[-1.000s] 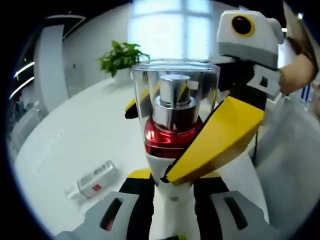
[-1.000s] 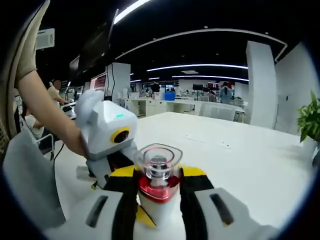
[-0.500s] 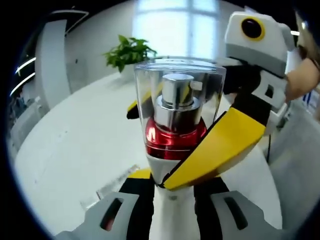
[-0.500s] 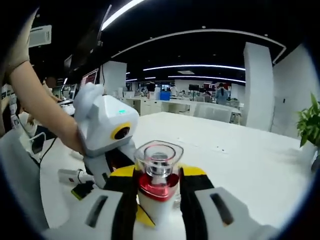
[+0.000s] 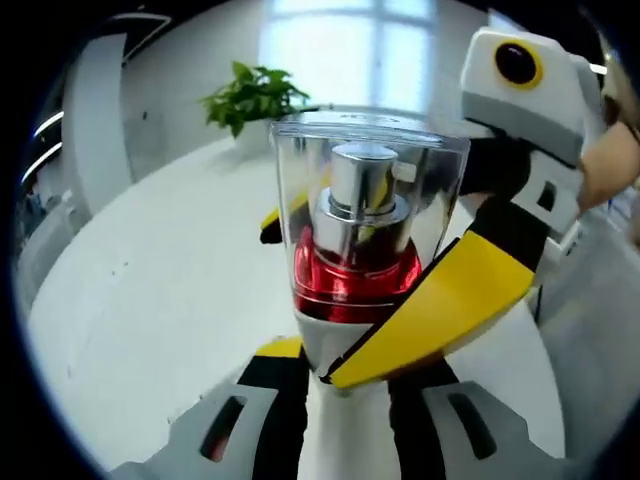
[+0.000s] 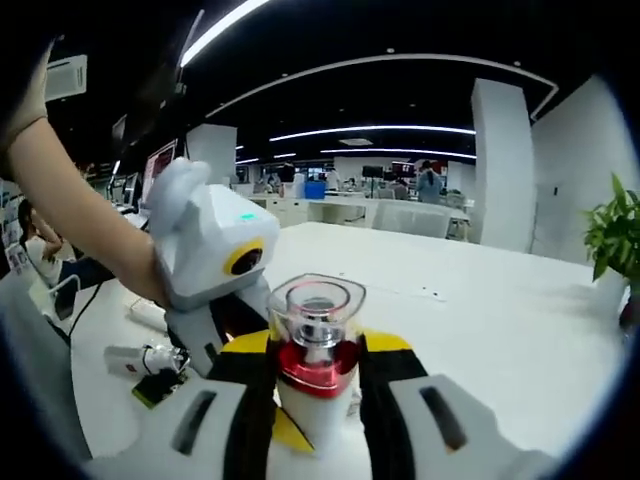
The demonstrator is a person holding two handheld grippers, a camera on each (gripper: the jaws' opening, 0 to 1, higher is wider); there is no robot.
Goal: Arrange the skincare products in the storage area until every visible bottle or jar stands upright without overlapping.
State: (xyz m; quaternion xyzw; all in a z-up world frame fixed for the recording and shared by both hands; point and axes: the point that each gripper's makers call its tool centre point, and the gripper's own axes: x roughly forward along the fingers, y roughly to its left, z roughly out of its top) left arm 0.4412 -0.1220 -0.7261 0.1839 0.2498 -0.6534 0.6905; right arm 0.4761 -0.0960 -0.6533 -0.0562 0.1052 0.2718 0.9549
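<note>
Bottle (image 5: pixel 358 250) sits closer to the left camera than a second ago; the lying tube has left that view. Left gripper (image 5: pixel 345 375) clenches its white body, right gripper (image 6: pixel 318 385) clamps near the red collar, bottle upright, off the bench (image 5: pixel 160 290). Lower it straight down, release one gripper, then the other.

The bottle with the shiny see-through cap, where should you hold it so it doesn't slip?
Hold the bottle by its white body below the red band, from two opposite sides. The body narrows downward, so fingers grip best just under the band. The clear cap looks smooth and might pull off. Both the left gripper and right gripper clamp it there now, one from each side.
</note>
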